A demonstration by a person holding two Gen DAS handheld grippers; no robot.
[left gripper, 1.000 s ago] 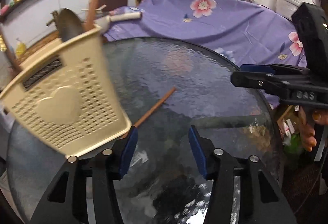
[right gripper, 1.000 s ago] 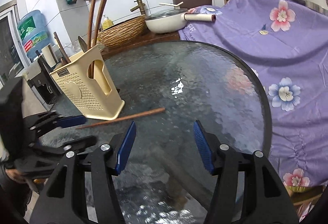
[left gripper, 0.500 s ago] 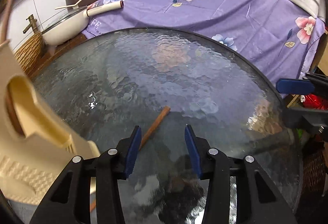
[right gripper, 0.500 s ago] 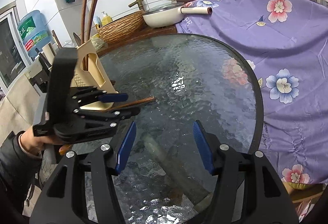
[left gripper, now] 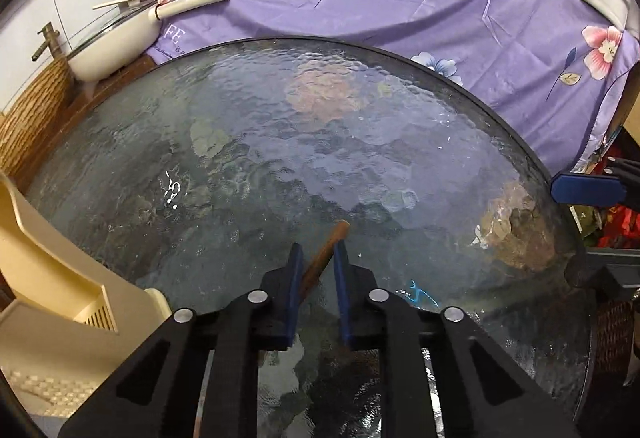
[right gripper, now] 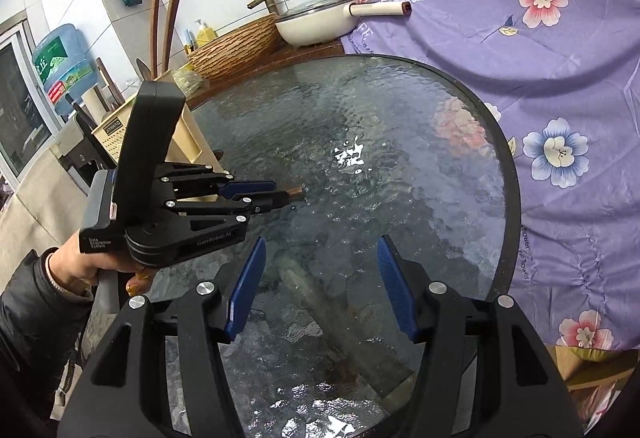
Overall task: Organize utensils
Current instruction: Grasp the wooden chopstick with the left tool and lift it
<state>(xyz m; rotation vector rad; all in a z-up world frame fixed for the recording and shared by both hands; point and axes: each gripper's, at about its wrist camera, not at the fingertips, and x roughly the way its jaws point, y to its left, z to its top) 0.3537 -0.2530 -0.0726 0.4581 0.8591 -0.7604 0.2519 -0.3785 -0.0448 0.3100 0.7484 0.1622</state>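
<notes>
Between left gripper (left gripper: 315, 256) fingers: one brown chopstick (left gripper: 326, 252), pinched near its tip after fingers just closed; its tip pokes past them, low over glass counter (left gripper: 280, 141). Right gripper (right gripper: 320, 278) fingers spread, nothing between. One cream utensil holder (left gripper: 48, 278) at counter's left edge; two tall wooden utensils (right gripper: 162, 21) stand in it
</notes>
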